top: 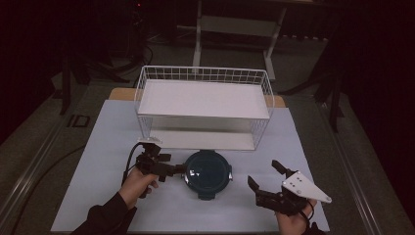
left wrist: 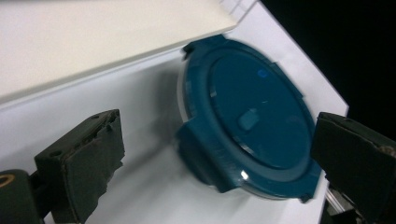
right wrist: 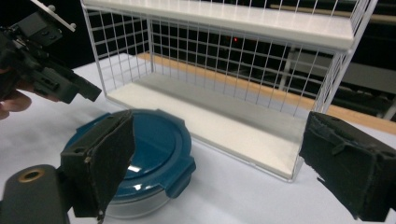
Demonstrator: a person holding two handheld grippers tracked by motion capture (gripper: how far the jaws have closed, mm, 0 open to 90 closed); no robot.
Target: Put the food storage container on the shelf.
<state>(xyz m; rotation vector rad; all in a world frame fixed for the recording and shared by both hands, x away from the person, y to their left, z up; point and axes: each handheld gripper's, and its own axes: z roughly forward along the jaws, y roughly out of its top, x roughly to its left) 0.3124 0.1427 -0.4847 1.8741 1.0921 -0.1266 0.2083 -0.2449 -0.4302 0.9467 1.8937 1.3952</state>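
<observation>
A round container with a dark teal clip-on lid (top: 208,174) sits on the white table cover, just in front of the rack. A hand holds my left gripper (top: 177,169) at the container's left edge, pointing toward it. In the left gripper view the jaws of the left gripper (left wrist: 217,133) stand wide apart and the container (left wrist: 252,126) lies ahead of them, closer to the right jaw, with no pad pressing on it. My right gripper (top: 265,175) hovers to the right of the container, open and holding nothing. In its own view the right gripper (right wrist: 219,151) looks past the container (right wrist: 154,149).
A white wire rack (top: 203,105) with two white shelves stands at the middle of the table. Its lower shelf (right wrist: 219,123) opens toward the container. The left gripper (right wrist: 46,74) shows at the upper left of the right gripper view. Table edges run close on both sides.
</observation>
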